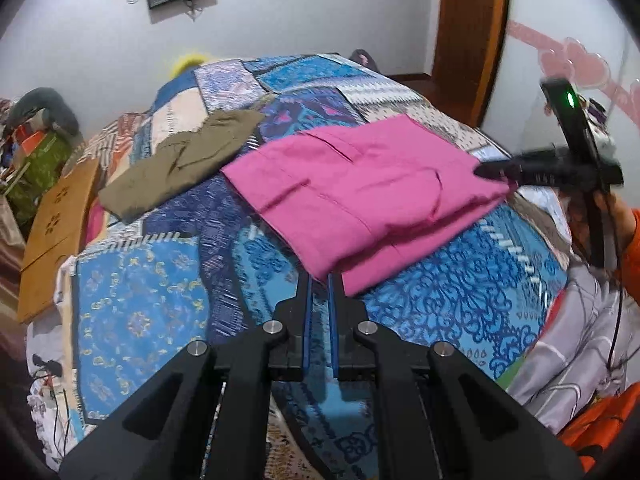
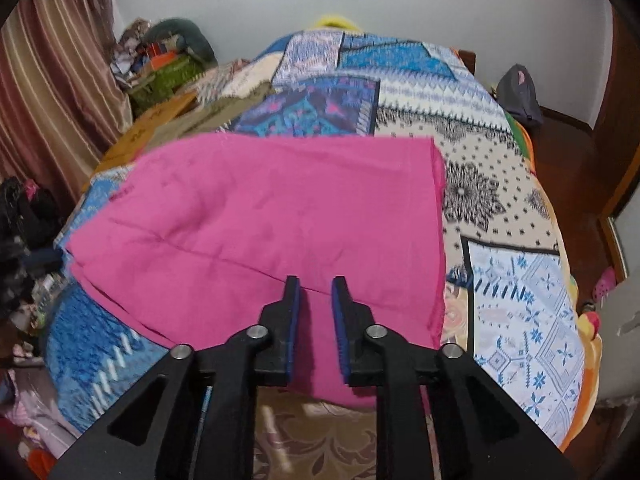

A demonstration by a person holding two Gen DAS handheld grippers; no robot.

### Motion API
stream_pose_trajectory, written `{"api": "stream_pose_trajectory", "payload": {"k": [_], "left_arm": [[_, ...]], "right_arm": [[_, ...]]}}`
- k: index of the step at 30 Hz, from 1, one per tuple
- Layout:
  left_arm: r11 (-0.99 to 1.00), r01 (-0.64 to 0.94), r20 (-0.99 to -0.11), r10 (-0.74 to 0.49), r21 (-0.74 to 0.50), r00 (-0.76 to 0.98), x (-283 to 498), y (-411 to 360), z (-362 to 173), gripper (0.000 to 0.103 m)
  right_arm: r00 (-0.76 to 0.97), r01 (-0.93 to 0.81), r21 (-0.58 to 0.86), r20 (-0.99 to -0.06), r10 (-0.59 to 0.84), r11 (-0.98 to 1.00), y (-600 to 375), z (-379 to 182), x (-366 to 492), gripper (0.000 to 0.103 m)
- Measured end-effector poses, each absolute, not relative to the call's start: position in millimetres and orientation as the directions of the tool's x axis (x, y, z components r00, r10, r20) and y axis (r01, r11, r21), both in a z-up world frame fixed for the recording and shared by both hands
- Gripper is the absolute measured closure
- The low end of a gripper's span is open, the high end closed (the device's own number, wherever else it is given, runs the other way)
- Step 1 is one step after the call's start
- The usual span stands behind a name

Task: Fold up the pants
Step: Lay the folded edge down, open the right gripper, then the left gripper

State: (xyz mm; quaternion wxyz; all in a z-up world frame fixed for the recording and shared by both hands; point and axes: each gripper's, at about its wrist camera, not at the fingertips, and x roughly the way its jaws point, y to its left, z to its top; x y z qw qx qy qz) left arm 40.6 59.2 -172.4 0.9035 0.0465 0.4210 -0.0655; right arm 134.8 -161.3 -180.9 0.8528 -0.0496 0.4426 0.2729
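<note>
Two pants: pink pants (image 1: pixel 360 196), olive pants (image 1: pixel 188 160) (both folded).

The pink pants (image 1: pixel 360 196) are matt woven cloth, smooth with soft creases. The patchwork bedspread (image 1: pixel 140 300) beneath is printed cloth, matt. At 10 o'clock from the pants, the olive pants (image 1: pixel 180 164) look matt and rumpled. The left gripper (image 1: pixel 319 280) is matt black plastic with blue pads and shiny metal pins.
</note>
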Motion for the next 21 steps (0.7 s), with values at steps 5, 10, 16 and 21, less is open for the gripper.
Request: {"api": "stream_pose_trajectory", "payload": {"k": [5, 10, 16, 21], "left_arm": [[0.997, 0.078, -0.744, -0.053, -0.001, 0.666, 55.0, 73.8, -151.6, 0.096], [0.996, 0.072, -0.747, -0.080, -0.043, 0.660, 84.2, 63.8, -151.2, 0.096], [0.989, 0.133, -0.789, -0.136, -0.069, 0.599, 99.7, 35.1, -176.4, 0.091], [0.987, 0.160, -0.796, -0.115, -0.023, 0.594, 81.9, 20.4, -195.1, 0.090]], "right_arm": [[0.477, -0.496, 0.135, -0.783, 0.400, 0.858, -168.2, -169.9, 132.1, 0.071], [0.496, -0.527, 0.169, -0.735, 0.463, 0.833, -153.9, -147.1, 129.2, 0.071], [0.437, -0.582, 0.184, -0.751, 0.495, 0.792, -124.7, -161.3, 124.7, 0.070], [0.438, -0.599, 0.154, -0.759, 0.482, 0.786, -124.0, -173.8, 111.6, 0.070]]}}
